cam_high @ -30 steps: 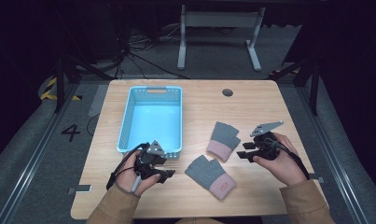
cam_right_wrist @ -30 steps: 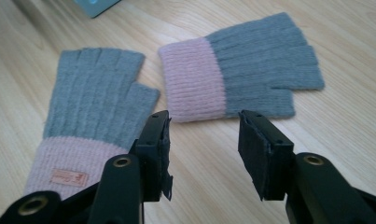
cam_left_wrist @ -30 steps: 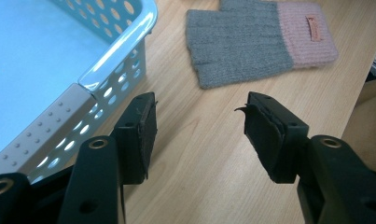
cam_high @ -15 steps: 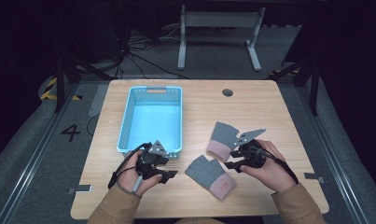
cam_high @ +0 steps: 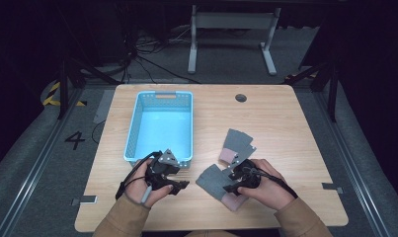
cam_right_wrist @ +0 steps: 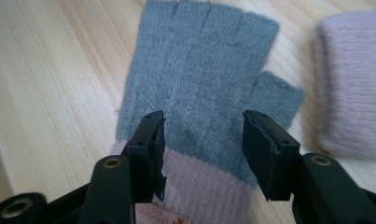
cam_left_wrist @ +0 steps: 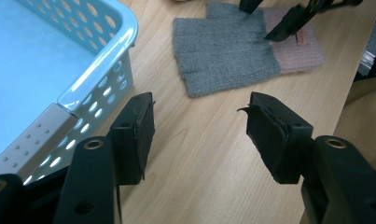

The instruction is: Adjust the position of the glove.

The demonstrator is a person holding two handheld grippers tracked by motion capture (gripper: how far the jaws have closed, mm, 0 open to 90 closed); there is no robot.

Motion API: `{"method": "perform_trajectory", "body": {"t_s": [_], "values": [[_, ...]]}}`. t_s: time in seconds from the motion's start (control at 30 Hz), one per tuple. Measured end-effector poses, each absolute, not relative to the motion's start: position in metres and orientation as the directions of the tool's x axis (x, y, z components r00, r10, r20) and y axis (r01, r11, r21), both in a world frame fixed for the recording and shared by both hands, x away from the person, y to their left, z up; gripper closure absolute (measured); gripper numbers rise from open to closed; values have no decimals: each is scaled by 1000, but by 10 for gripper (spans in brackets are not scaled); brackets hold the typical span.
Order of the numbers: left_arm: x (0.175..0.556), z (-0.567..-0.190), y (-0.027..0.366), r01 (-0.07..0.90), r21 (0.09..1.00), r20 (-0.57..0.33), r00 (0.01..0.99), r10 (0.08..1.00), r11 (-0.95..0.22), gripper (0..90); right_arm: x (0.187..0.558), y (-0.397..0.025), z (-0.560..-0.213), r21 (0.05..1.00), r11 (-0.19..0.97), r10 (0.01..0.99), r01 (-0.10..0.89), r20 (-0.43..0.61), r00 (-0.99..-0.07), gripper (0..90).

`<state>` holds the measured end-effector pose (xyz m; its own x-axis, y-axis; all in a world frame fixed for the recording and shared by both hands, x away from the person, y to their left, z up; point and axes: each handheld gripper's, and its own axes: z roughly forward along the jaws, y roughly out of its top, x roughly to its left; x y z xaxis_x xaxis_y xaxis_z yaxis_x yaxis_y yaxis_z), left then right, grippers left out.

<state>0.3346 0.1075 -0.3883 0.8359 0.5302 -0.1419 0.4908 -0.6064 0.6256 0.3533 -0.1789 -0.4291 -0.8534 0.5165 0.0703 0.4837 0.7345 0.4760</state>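
Observation:
Two grey fingerless gloves with pink cuffs lie on the wooden table (cam_high: 285, 123). The near glove (cam_high: 214, 180) (cam_left_wrist: 223, 51) (cam_right_wrist: 199, 88) lies flat in front of me. The far glove (cam_high: 237, 144) lies just beyond it, and its pink cuff (cam_right_wrist: 353, 93) shows at the right of the right gripper view. My right gripper (cam_high: 234, 181) (cam_right_wrist: 202, 144) is open, its jaws straddling the near glove where grey meets pink. My left gripper (cam_high: 179, 183) (cam_left_wrist: 199, 130) is open over bare wood beside the blue basket (cam_high: 132, 136) (cam_left_wrist: 83, 88), holding nothing.
The light blue perforated basket stands at the table's left centre, with nothing in it. A round cable hole (cam_high: 241, 98) sits near the far edge. A metal stand (cam_high: 231, 29) and cables lie on the dark floor beyond the table.
My right gripper has moved left and down from beside the far glove onto the near glove's cuff end. The left gripper has stayed put.

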Motion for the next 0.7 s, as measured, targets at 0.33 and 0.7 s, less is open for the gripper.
{"method": "perform_trajectory", "body": {"t_s": [0.33, 0.7], "values": [[336, -389, 104, 487, 623, -143, 840, 523, -612, 430, 347, -174, -441, 503, 748, 500, 433, 0, -866, 678], [339, -388, 101, 479, 627, -145, 847, 512, -615, 433, 346, -175, -434, 528, 718, 515, 454, 37, -857, 840]]}}
